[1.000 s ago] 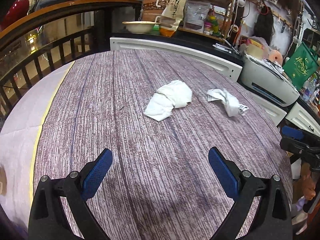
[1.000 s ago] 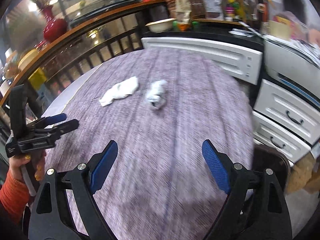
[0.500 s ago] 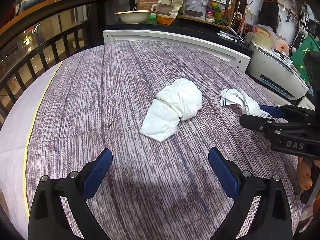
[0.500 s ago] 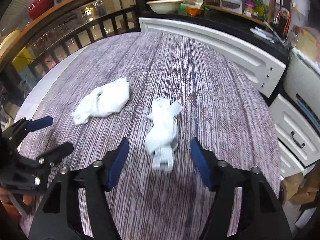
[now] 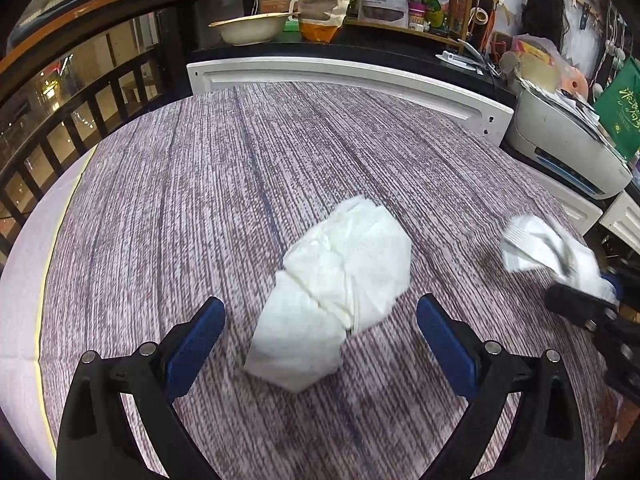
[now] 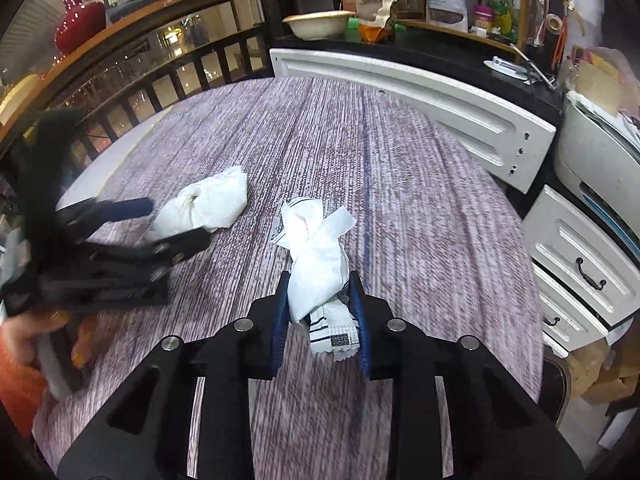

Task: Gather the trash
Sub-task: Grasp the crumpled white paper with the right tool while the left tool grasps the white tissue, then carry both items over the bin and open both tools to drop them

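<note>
2 soft, light wads: your right gripper (image 6: 320,316) is closing on the twisted wrapper (image 6: 316,256); your left gripper (image 5: 320,344), wide, straddles the crumpled tissue (image 5: 340,296) beside it, so pinch its bulky middle.

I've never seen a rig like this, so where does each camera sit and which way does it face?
Left wrist: on the left gripper, looking down along its open fingers at a white tissue wad.
Right wrist: on the right gripper, its jaws closing around a crumpled wrapper; a hand shows.
Shared: both wads, purple table, cream bowl.
</note>
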